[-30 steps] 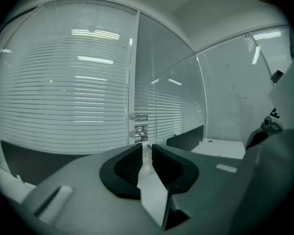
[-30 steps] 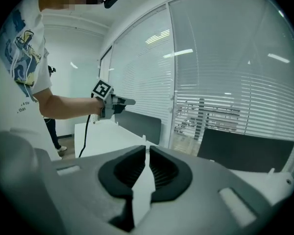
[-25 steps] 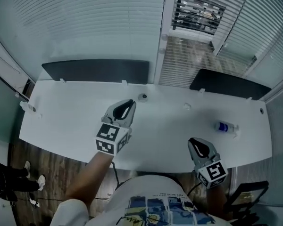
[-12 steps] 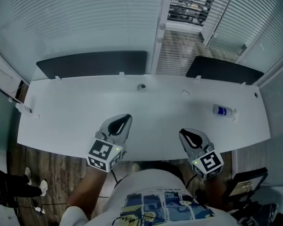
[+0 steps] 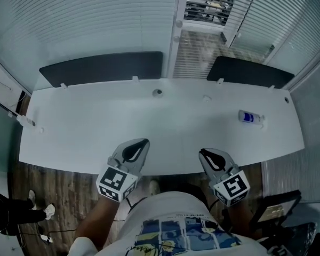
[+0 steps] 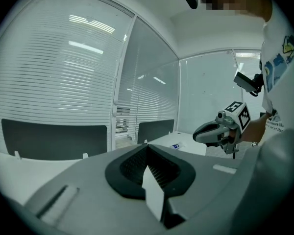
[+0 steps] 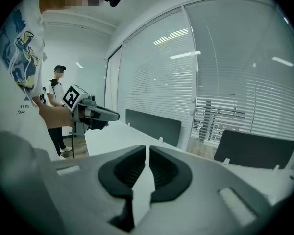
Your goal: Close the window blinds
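Well, window blinds (image 5: pixel 96 20) first: hung down over the glass wall behind the far edge of the white surface (image 5: pixel 85 127), slats packed close together on the left and on the right. At the middle pane, a narrow strip of blinds (image 5: pixel 205 1) with gaps between the slats and dark shapes showing through.

Along the far edge, two dark panels (image 5: pixel 104 71), one on the left and one on the right, both standing upright. Near the middle of the far edge, a small round thing (image 5: pixel 157 92), too small to tell what. Toward the far right corner, a little bottle (image 5: pixel 250 117) with a blue label, well apart from both grippers.

Over the near edge, left gripper (image 5: pixel 138 147), clenched tight with nothing between its jaws, pointing toward the blinds. Beside it on the right, also over the near edge, right gripper (image 5: pixel 209 158), jaws pressed together too and holding nothing. Both apart from each other and far from the blinds.

Below them, a white printed shirt (image 5: pixel 176 228). Off the left end of the surface, on the wooden floor (image 5: pixel 58 191), another person (image 7: pixel 56 97) standing.
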The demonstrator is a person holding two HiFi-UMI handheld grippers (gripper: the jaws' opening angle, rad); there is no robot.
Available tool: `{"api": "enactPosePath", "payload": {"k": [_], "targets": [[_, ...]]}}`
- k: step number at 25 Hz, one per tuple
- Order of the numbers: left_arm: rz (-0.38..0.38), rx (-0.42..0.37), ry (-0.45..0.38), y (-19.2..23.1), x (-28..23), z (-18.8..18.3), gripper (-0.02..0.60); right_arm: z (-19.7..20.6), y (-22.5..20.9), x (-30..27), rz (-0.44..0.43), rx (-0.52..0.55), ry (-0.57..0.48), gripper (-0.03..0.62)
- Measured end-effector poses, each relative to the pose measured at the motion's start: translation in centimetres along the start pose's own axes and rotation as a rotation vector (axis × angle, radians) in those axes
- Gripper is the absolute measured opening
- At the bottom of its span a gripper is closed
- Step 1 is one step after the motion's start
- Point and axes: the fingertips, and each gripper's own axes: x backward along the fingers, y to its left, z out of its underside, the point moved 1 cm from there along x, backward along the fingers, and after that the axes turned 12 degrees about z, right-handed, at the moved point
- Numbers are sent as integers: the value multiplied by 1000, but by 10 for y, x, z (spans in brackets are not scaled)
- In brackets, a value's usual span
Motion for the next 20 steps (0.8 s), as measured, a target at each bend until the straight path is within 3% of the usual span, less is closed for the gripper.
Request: {"api": "enactPosePath", "payload": {"k": [10,20], "targets": [[13,-11,-16,-61,-6,-11,3,9,-18,43,-15,5,-26,19],[-6,-11,-32,-116,-10,-20,3,11,-17,81,-89,30,-40,19]]}}
